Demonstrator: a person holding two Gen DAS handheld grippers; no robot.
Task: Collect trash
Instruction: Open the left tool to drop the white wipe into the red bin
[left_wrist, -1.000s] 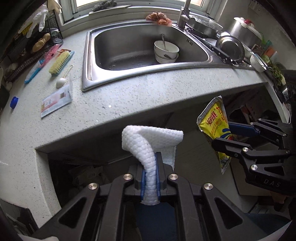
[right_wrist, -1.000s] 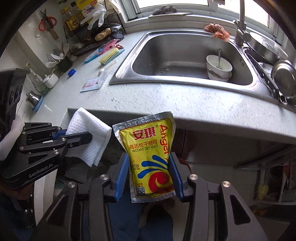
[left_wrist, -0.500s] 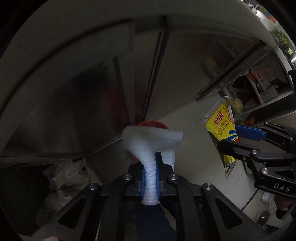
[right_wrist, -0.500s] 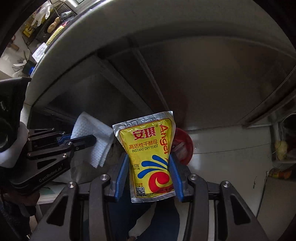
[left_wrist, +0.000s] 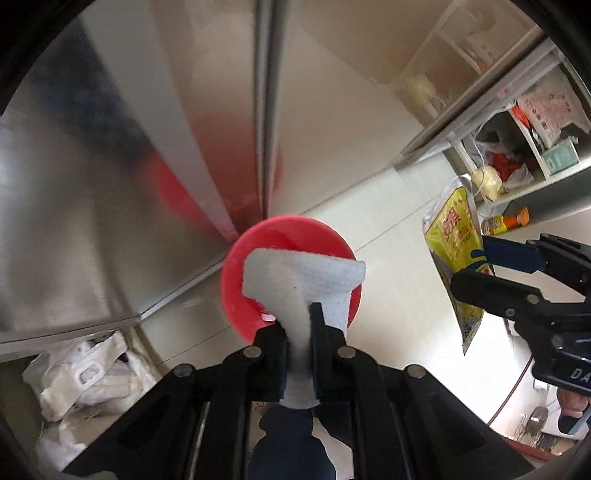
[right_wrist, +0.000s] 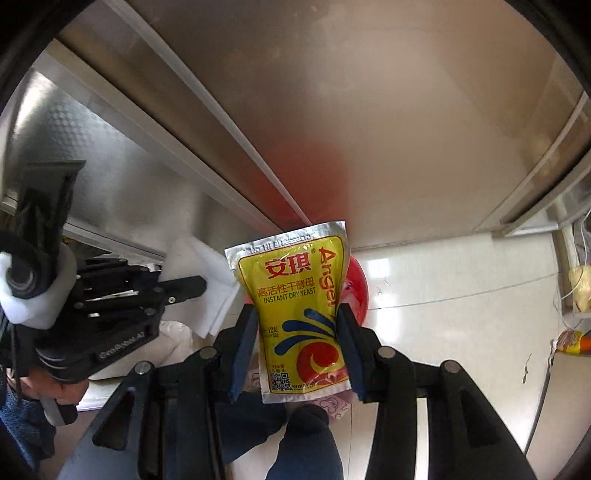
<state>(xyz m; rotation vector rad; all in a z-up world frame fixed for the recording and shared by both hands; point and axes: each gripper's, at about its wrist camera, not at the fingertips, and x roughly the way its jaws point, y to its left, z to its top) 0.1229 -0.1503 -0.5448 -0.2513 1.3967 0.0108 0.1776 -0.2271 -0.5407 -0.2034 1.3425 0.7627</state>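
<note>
Carrying trash – my left gripper (left_wrist: 300, 325) clamps crumpled white paper towel (left_wrist: 306, 273), my right gripper (right_wrist: 301, 328) pinches yellow foil yeast packet (right_wrist: 295, 295) above round red plastic bin (left_wrist: 258, 258) – next, release over it.

Black-framed left tool (left_wrist: 300, 334) and right tool (right_wrist: 301, 334), silver screws, blue-padded fingers (right_wrist: 242, 347).

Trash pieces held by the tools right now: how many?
2. White wipe clamped in the left tool; yellow yeast packet in the right tool. Both hang above the red bin.
</note>
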